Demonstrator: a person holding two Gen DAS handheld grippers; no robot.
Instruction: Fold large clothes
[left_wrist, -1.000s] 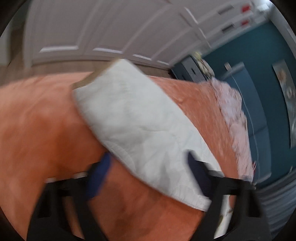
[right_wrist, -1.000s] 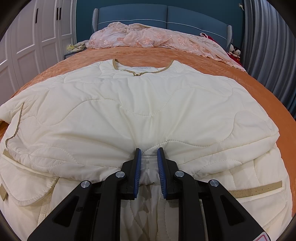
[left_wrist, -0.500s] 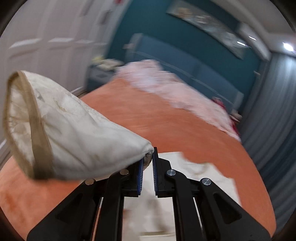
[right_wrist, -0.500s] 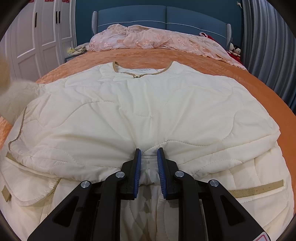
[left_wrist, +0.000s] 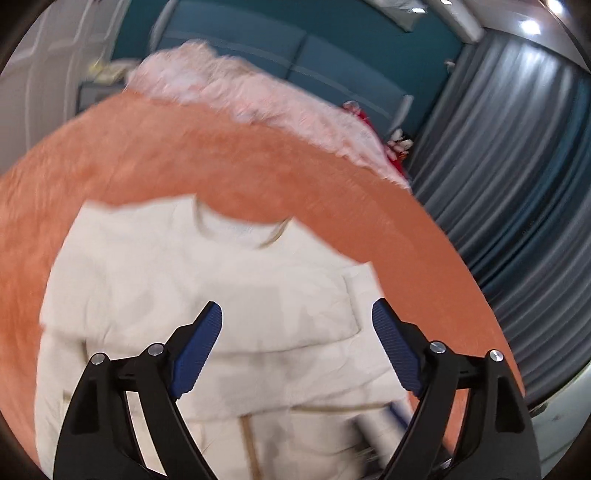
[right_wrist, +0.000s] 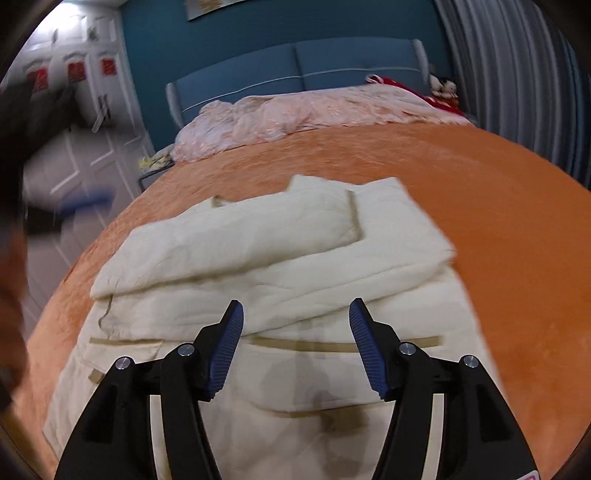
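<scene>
Since the earlier frame, the sleeve (right_wrist: 236, 236) has been laid across the jacket (right_wrist: 280, 332) on the bed (right_wrist: 480, 206); left gripper (left_wrist: 297, 350) and right gripper (right_wrist: 295, 347) have just opened their fingers, nothing between them. Sleeves folded; body fold remains.

Quilted matt cloth jacket (right_wrist: 280, 258) — fuzzy orange bedspread (right_wrist: 498, 221) beneath.

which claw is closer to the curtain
Right. The right claw hovers over the jacket's hem on the curtain side; the left claw is further off, toward the wardrobe. Both have just been opening, nothing between the jaws.
</scene>
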